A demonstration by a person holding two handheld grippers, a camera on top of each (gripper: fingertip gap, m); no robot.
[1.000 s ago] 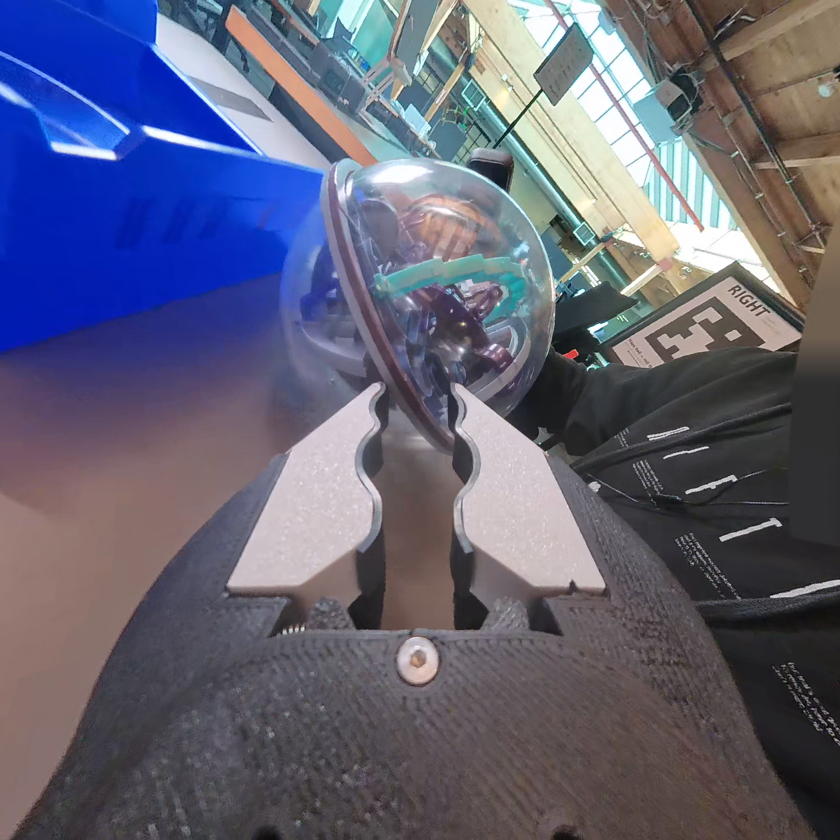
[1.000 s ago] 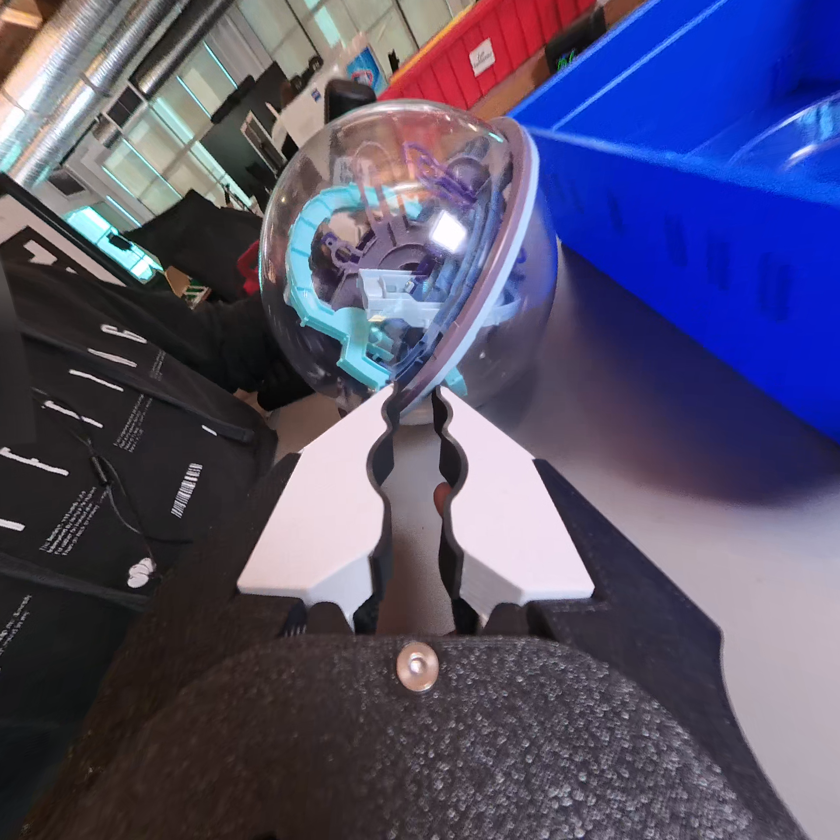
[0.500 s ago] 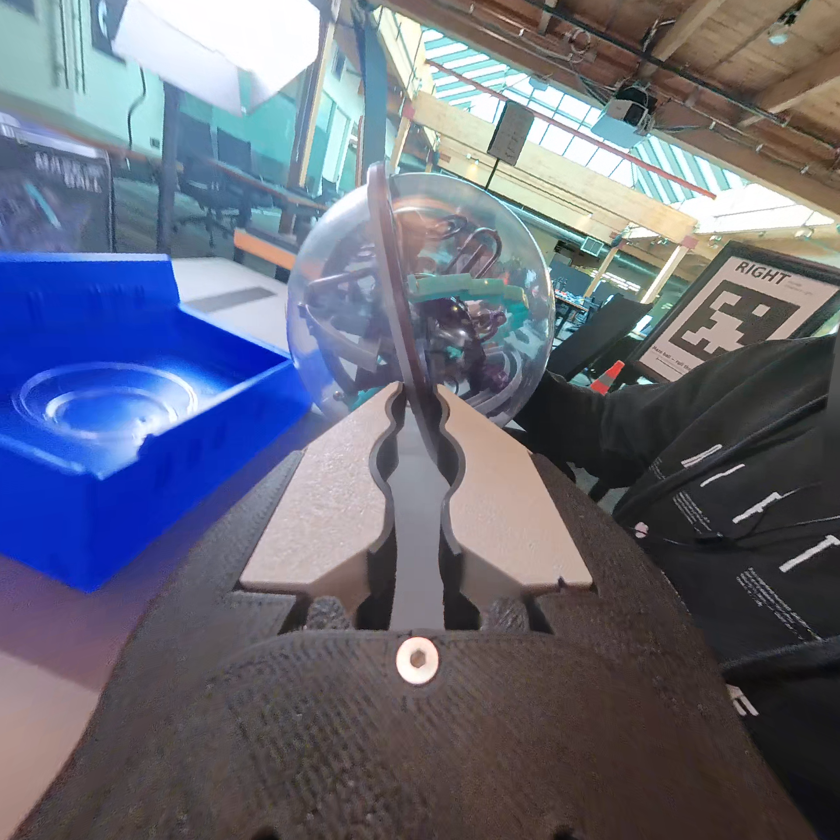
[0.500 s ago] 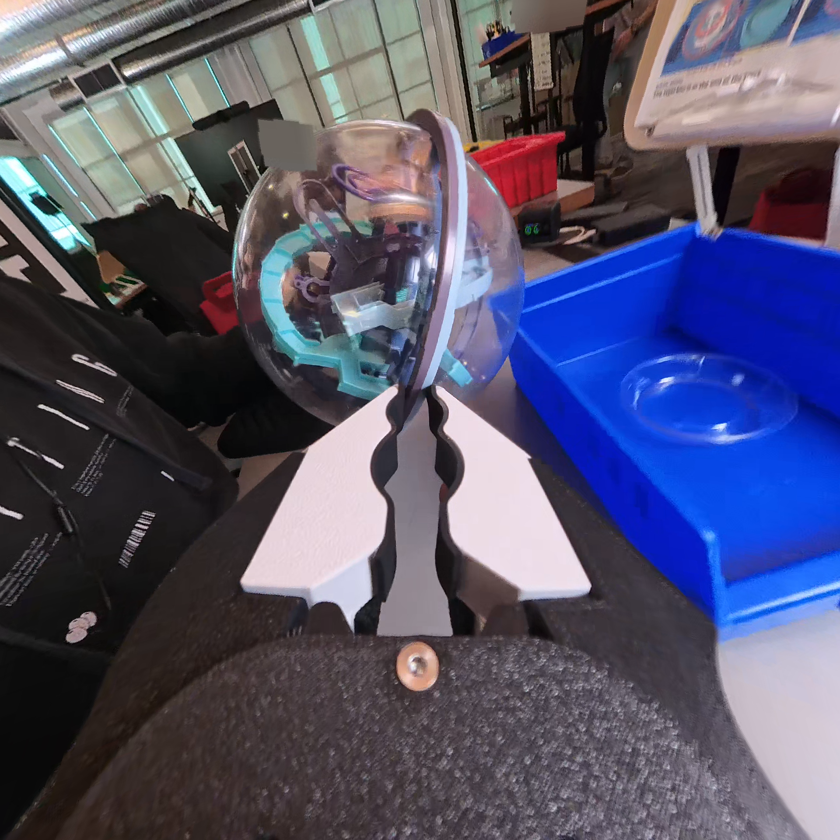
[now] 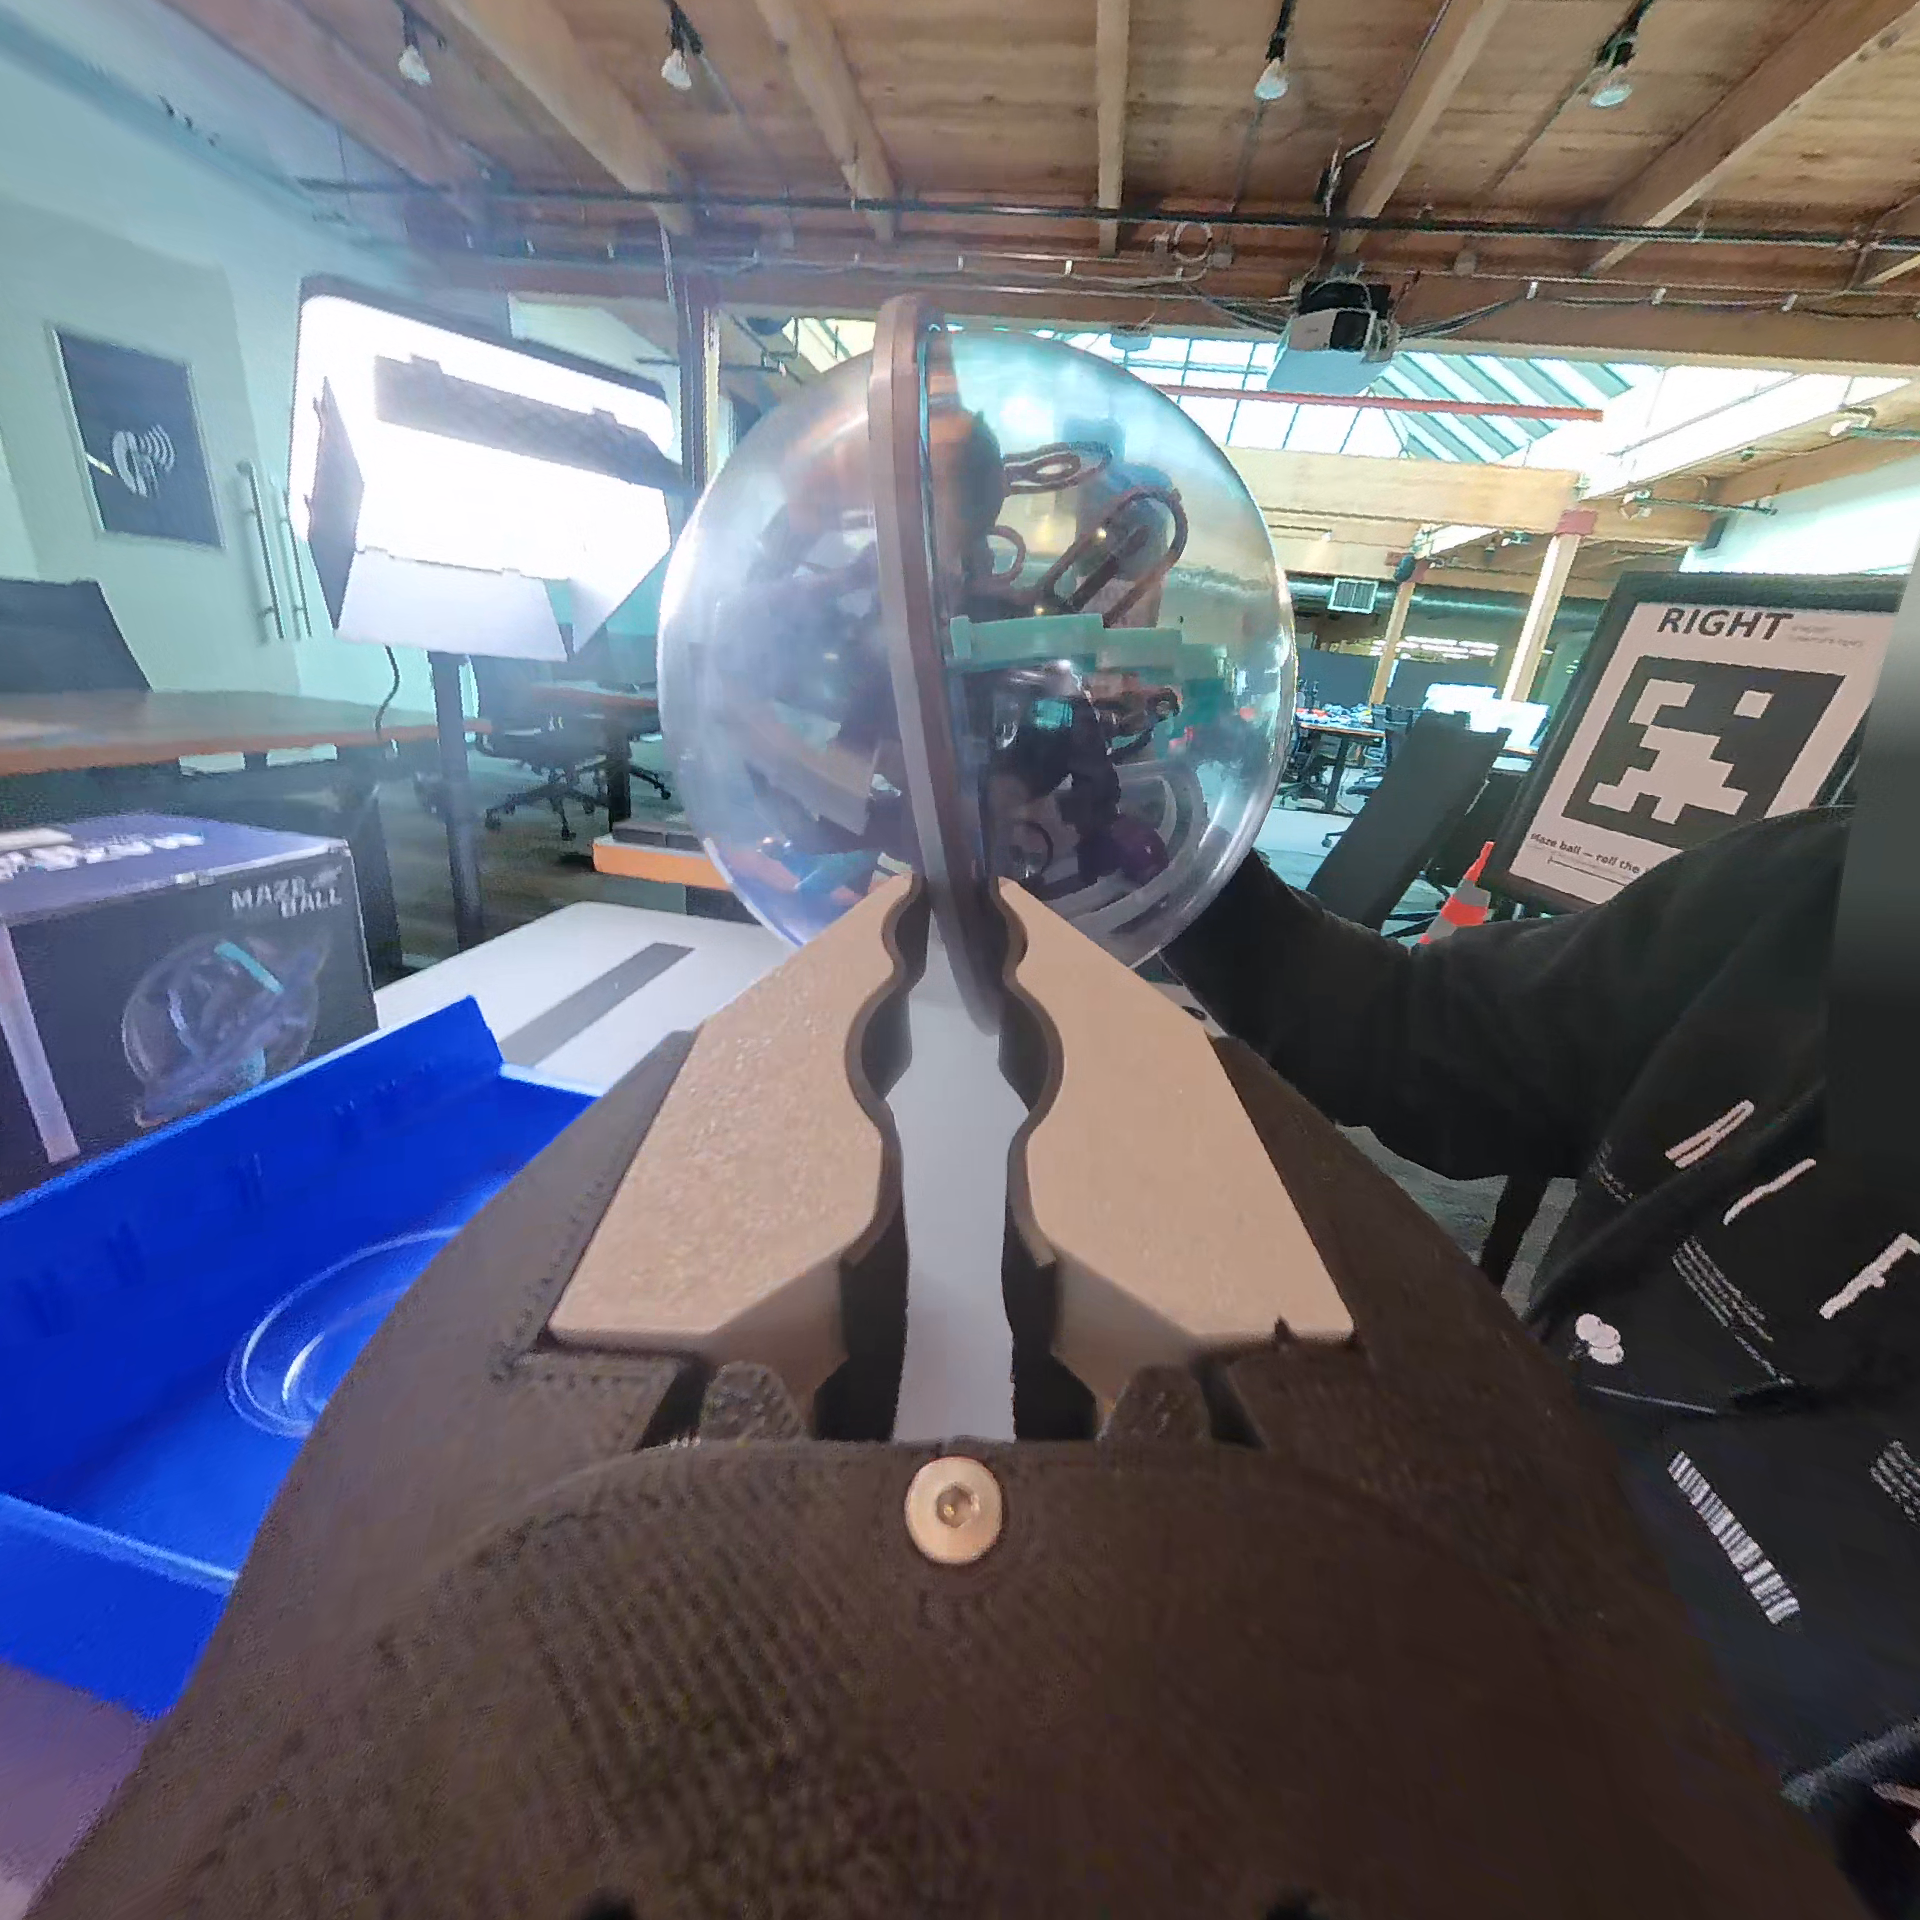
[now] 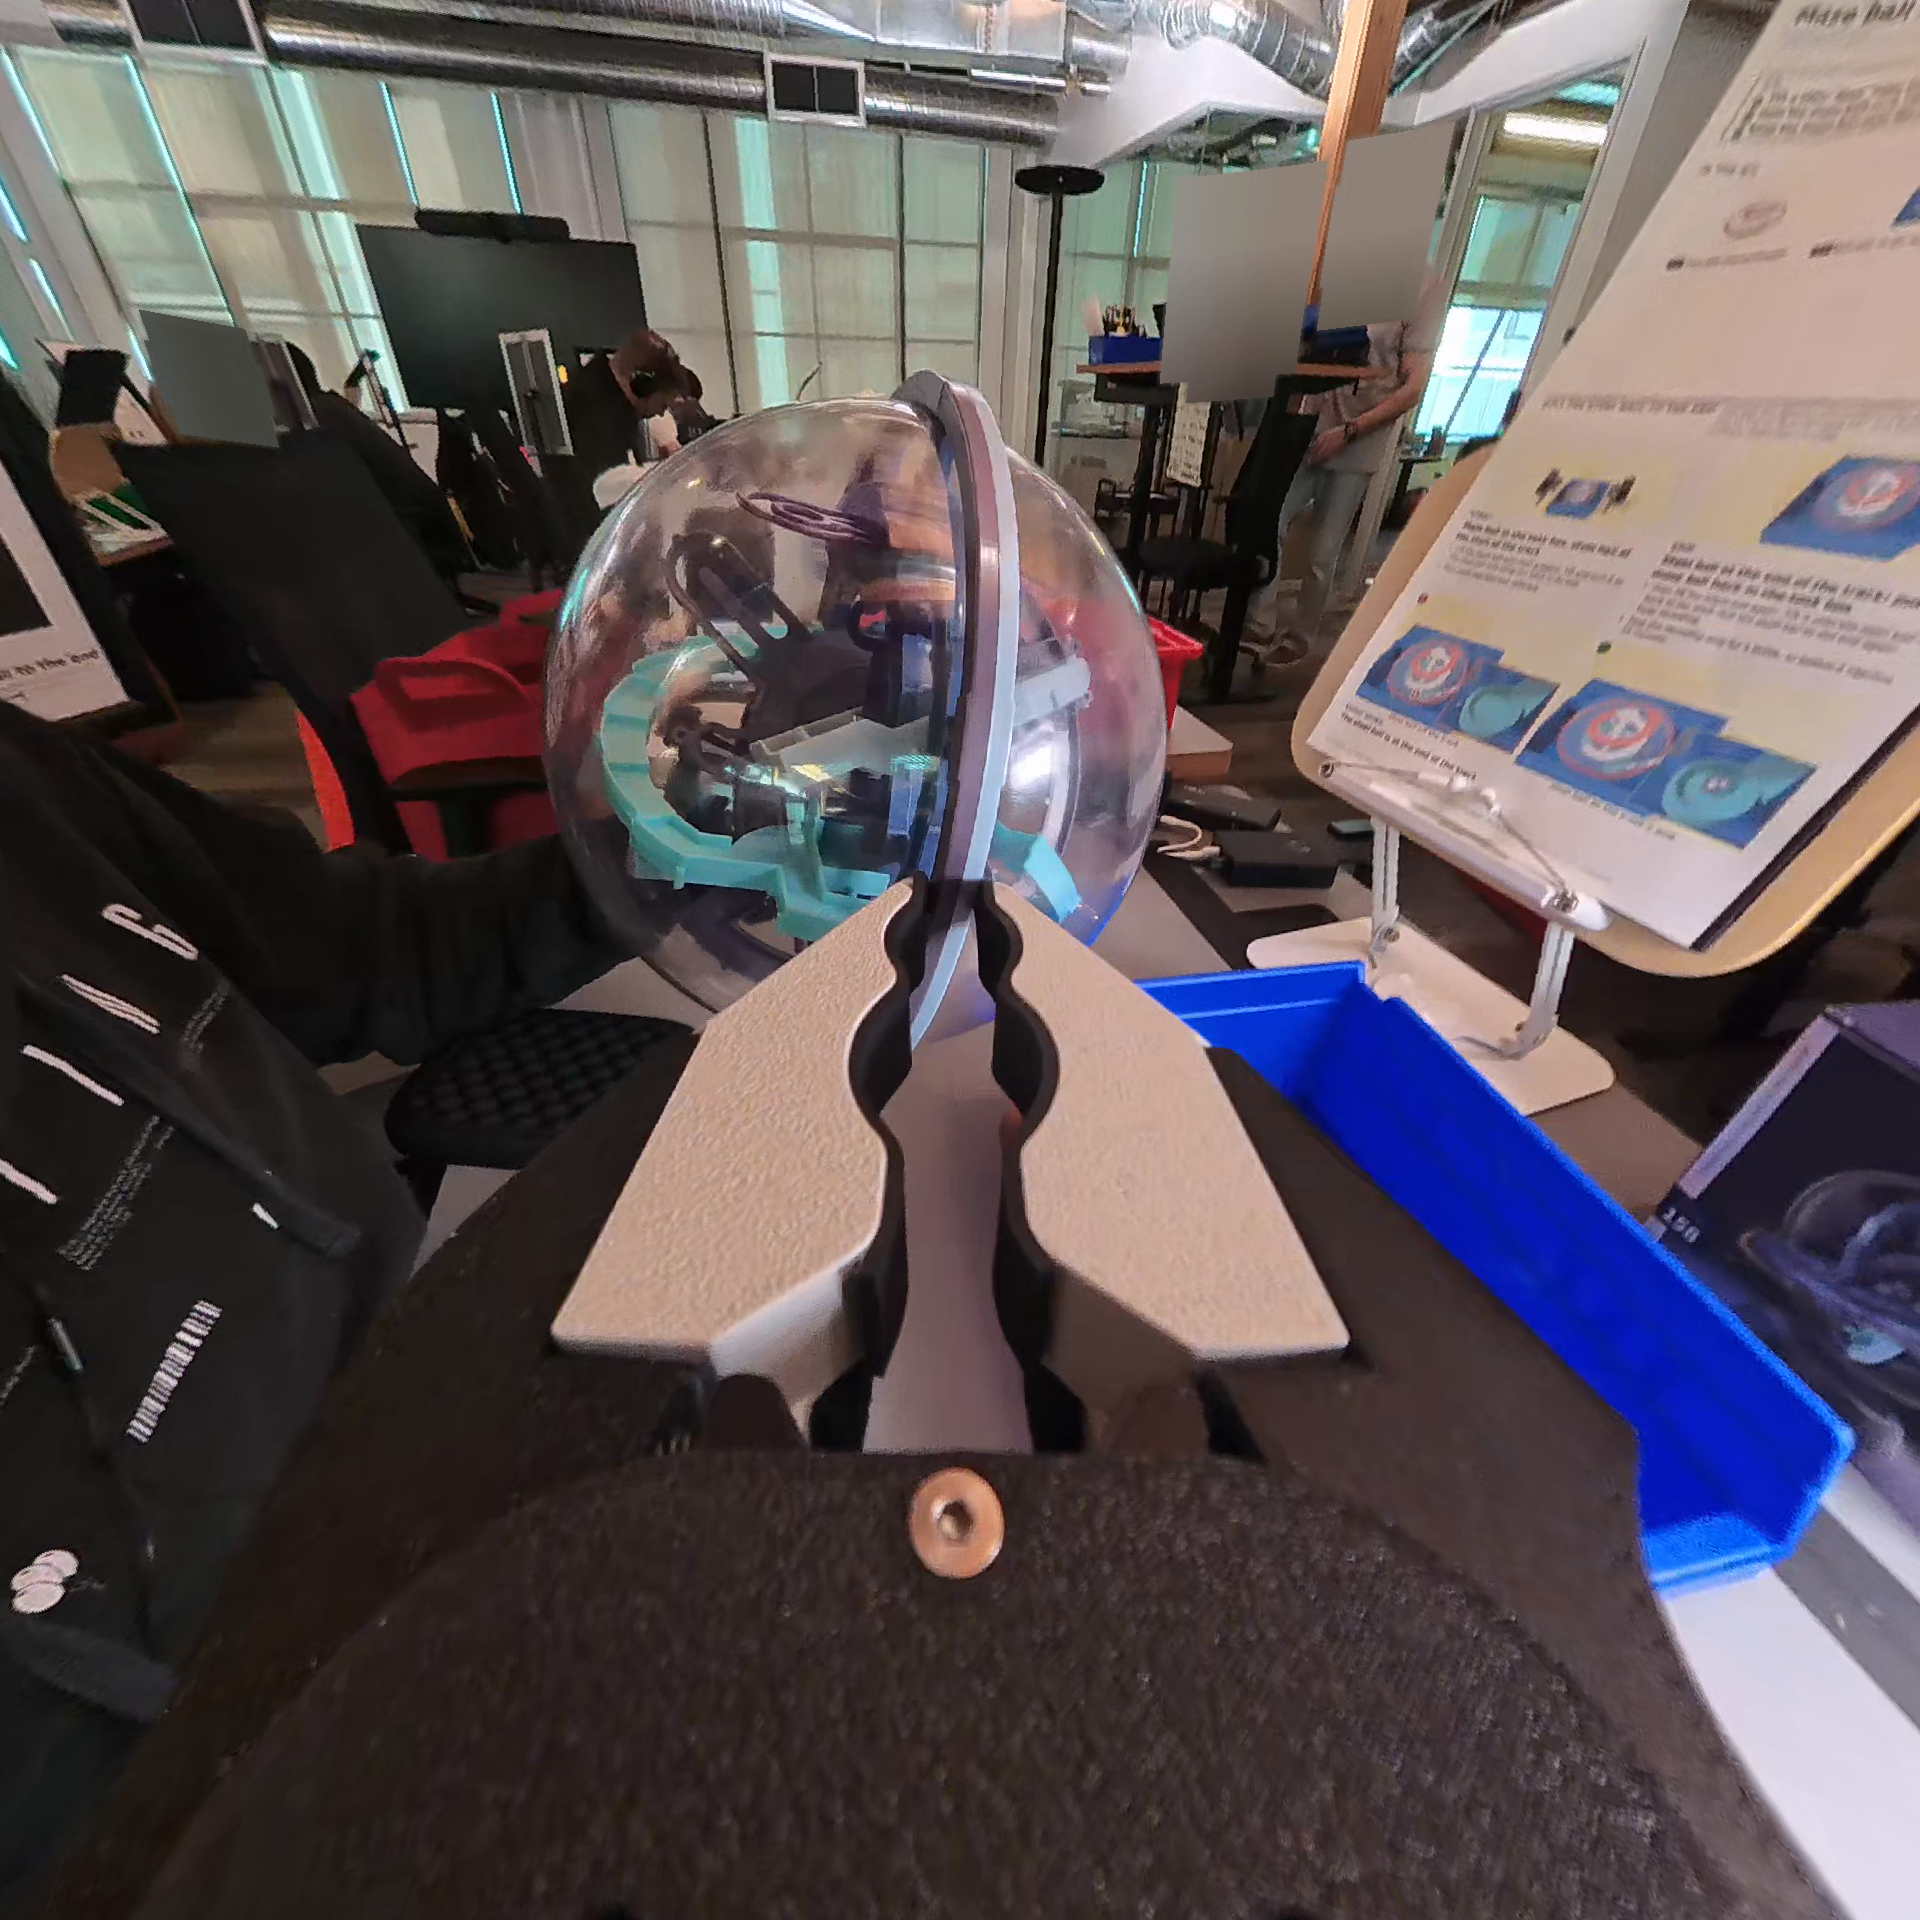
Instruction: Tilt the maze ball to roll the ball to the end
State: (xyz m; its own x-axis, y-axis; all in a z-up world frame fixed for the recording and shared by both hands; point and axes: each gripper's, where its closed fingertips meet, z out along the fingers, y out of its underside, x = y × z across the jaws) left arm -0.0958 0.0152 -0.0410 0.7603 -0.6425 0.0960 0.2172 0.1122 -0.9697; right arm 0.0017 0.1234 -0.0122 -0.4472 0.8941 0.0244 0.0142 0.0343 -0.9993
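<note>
The maze ball (image 5: pixel 977 644) is a clear plastic sphere with teal, purple and grey tracks inside and a dark rim around its middle. My left gripper (image 5: pixel 958 909) is shut on that rim from below and holds the sphere up in the air. In the right wrist view the same maze ball (image 6: pixel 852 686) is held the same way, with my right gripper (image 6: pixel 948 904) shut on the rim's other side. The rim stands nearly upright in both views. I cannot make out the small ball inside.
A blue tray (image 5: pixel 187 1278) with a clear round stand (image 5: pixel 301 1340) in it sits below left; it also shows in the right wrist view (image 6: pixel 1475 1174). A dark product box (image 5: pixel 177 966) stands behind it. An instruction board (image 6: pixel 1621 582) on a white stand is at the right. A person's dark sleeve (image 5: pixel 1455 997) is close by.
Both grippers have lifted and swung the maze ball up from near the tabletop. The rim has gone from slanted to nearly upright. The tray now lies lower in both views.
</note>
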